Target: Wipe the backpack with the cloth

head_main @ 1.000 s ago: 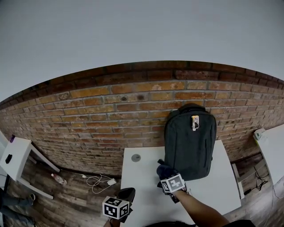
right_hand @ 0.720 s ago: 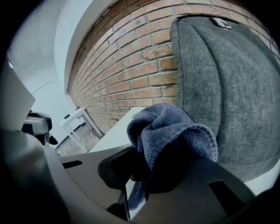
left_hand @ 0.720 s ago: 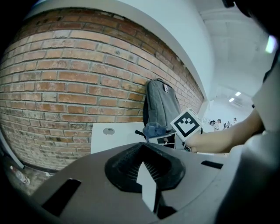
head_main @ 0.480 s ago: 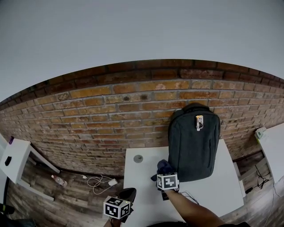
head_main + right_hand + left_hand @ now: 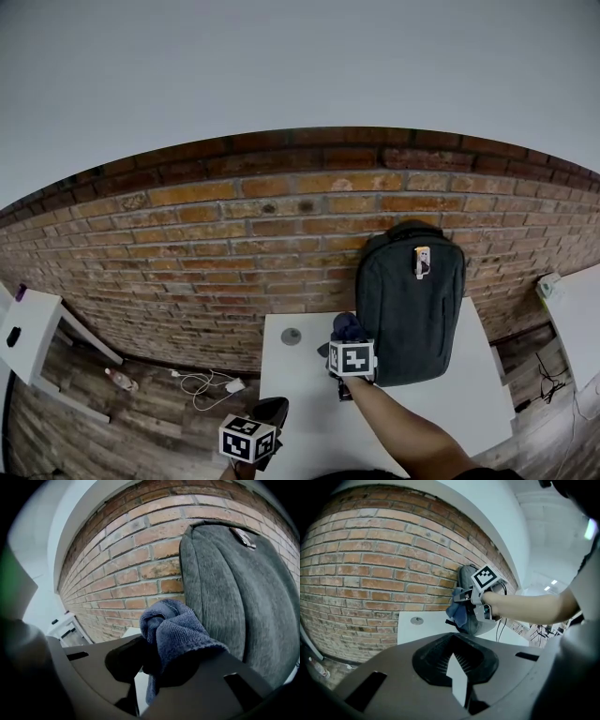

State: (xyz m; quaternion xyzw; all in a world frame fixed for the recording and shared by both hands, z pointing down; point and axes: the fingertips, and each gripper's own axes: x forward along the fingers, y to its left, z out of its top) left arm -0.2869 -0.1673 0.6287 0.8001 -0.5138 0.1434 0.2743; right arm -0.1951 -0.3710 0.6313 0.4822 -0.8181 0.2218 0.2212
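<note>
Your right tool (image 5: 345,336) squeezes the blue cloth (image 5: 176,630) beside the backpack (image 5: 412,309), which leans on the brick wall (image 5: 234,253) so you can rub it, while your left tool (image 5: 270,411) waits closed and empty.

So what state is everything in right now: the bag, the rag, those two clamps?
backpack: upright on the table, back against the brick wall.
cloth: bunched up, clamped, at the backpack's left side.
right gripper: shut on the cloth.
left gripper: jaws look together, nothing held, low and away from the backpack.
</note>
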